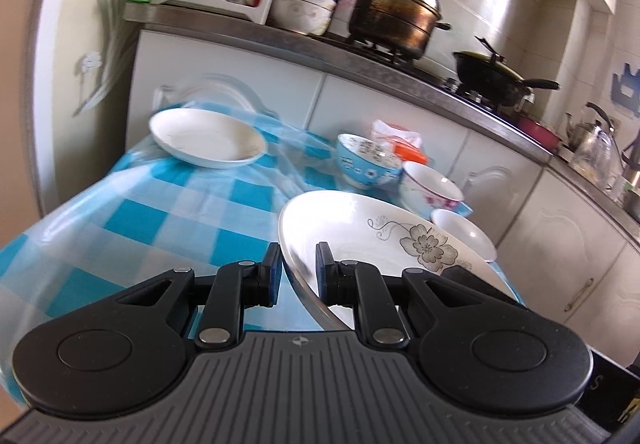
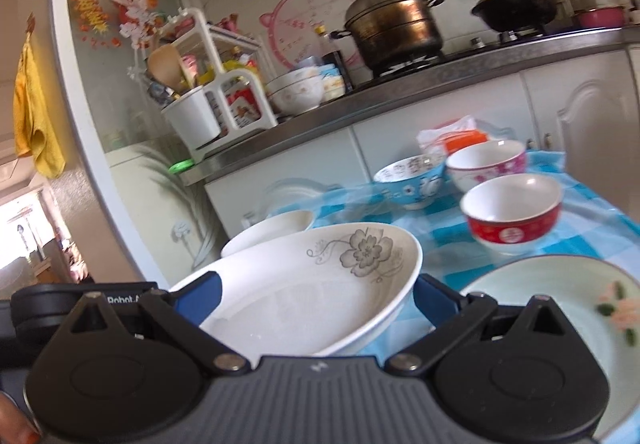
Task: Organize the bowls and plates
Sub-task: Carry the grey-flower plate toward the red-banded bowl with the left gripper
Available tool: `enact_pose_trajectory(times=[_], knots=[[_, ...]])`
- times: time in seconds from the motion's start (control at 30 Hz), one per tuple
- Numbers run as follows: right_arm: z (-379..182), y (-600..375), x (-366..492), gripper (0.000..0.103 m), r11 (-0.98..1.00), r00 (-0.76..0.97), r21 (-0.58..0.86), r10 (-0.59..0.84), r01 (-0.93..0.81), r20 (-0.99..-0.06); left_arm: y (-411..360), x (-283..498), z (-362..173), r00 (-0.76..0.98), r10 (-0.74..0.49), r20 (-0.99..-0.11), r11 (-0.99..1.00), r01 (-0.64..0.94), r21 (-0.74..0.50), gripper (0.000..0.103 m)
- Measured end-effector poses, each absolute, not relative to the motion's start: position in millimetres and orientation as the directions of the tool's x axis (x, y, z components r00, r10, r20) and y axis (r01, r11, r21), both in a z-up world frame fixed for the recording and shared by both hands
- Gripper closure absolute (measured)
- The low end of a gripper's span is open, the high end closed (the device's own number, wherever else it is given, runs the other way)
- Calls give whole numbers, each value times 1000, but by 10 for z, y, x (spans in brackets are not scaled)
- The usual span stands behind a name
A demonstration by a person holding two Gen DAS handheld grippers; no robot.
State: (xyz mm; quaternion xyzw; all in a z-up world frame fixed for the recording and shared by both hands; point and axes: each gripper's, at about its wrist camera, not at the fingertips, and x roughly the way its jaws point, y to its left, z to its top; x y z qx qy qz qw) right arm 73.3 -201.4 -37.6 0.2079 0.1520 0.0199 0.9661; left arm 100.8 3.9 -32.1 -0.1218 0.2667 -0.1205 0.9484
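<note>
The wide white glazed ceramic plate with a grey flower print [image 1: 384, 240] is carried above the checked tabletop [image 1: 168, 204], pinched at its rim by the narrowed left tool [image 1: 298, 264]. It is likely stiff, slippery and breakable, so the rim is best held; the right tool [image 2: 316, 296] is spread wide around it, contact unclear.

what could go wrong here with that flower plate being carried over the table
1. The left hand-held gripper pinches only the rim of the flower plate, which hangs tilted; it could slip or swing.
2. The right hand-held gripper straddles the same plate with its fingers wide, so it may not be adding real support.
3. The red bowl and the green plate sit close by; a swing or drop could knock or chip them.
</note>
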Motion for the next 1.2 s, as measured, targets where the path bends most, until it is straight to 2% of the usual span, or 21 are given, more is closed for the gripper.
enact_pose_trajectory(times=[0.57, 1.2], knots=[[-471, -2603, 228, 2, 888, 964, 424, -70, 178, -258, -697, 980, -459, 768, -393, -506, 916, 282, -285, 89], [-808, -3017, 80, 2, 837, 946, 477, -136, 269, -295, -1220, 1040, -740, 715, -405, -569, 914, 328, -239, 89]])
